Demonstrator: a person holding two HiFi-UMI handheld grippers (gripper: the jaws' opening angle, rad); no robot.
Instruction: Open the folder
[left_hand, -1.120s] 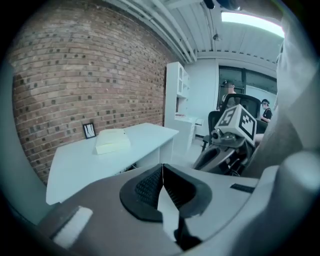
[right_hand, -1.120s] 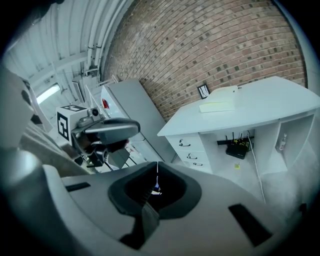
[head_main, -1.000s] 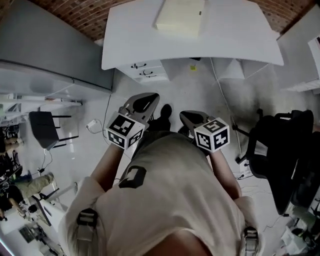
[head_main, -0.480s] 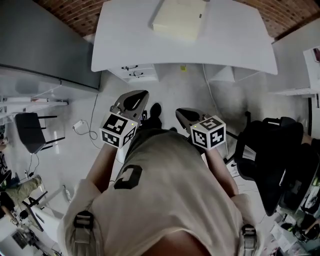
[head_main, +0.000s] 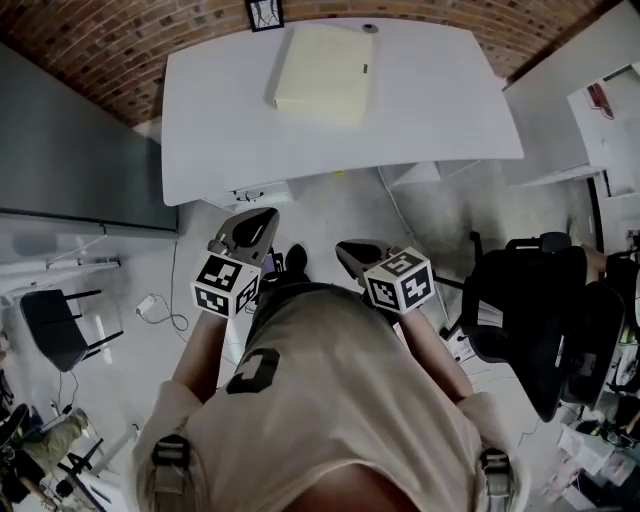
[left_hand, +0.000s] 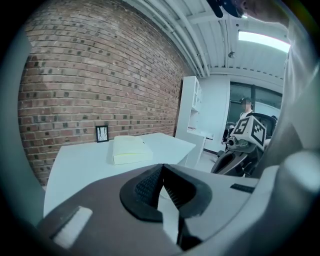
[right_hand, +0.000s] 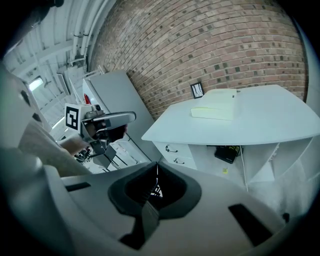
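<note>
Both grippers are clenched with nothing between their jaws. In the head view the left gripper (head_main: 266, 212) sits just left of centre and the right gripper (head_main: 345, 248) just right of it, both over the floor below the white table (head_main: 440, 110). The pale yellow folder (head_main: 324, 73) lies closed and flat on that table at the upper middle, well apart from both grippers. A small picture frame (head_main: 264, 12) stands behind it at the top edge.

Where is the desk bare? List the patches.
The desk is bare right of the folder, along the whole front strip, and in a narrower patch to its left. Tightest at the back, where the picture frame stands by the folder's corner.
</note>
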